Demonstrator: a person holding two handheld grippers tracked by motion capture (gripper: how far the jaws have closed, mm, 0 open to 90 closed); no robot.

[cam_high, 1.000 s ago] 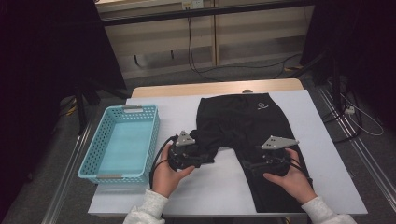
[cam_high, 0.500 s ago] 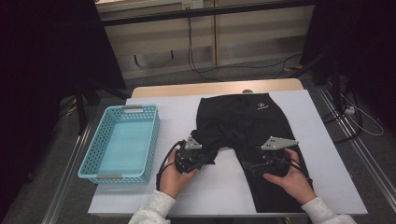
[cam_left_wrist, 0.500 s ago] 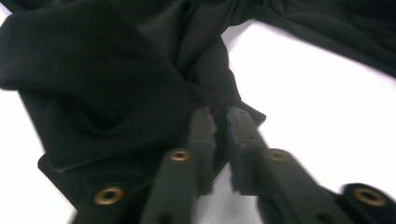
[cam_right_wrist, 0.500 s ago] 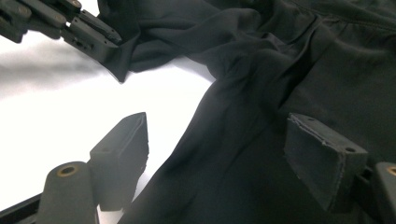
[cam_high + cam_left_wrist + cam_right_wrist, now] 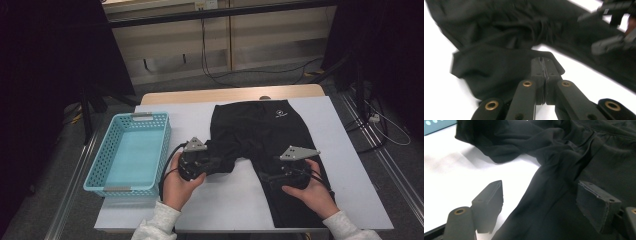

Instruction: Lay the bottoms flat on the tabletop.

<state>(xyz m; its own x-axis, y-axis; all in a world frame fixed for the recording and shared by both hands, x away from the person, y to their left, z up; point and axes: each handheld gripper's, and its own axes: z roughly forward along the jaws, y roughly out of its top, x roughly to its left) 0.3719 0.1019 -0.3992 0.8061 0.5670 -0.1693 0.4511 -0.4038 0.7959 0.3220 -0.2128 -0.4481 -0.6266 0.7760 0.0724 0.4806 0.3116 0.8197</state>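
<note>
— What have your fingers [image 5: 541,75] got?

— On my left gripper [image 5: 196,163] they're clenched on the hem of the black trousers' [image 5: 260,135] left leg; in the left gripper view the pads meet with a thin edge of cloth pinched between them. That leg lies bunched up toward the crotch, so I judge I'm folding it over.

— And the other side?

— My right gripper [image 5: 544,202] is spread wide, one finger over the white counter [image 5: 230,200], the other over the right leg, which lies flat. It grips nothing; I'd say it hovers there to pin the cloth or take that leg next.

— Where do the trousers sit overall?

— Mid-counter, waistband at the far edge, legs toward me. The blue basket [image 5: 165,150] stands just beside them on the left, probably where the folded pair goes.
</note>
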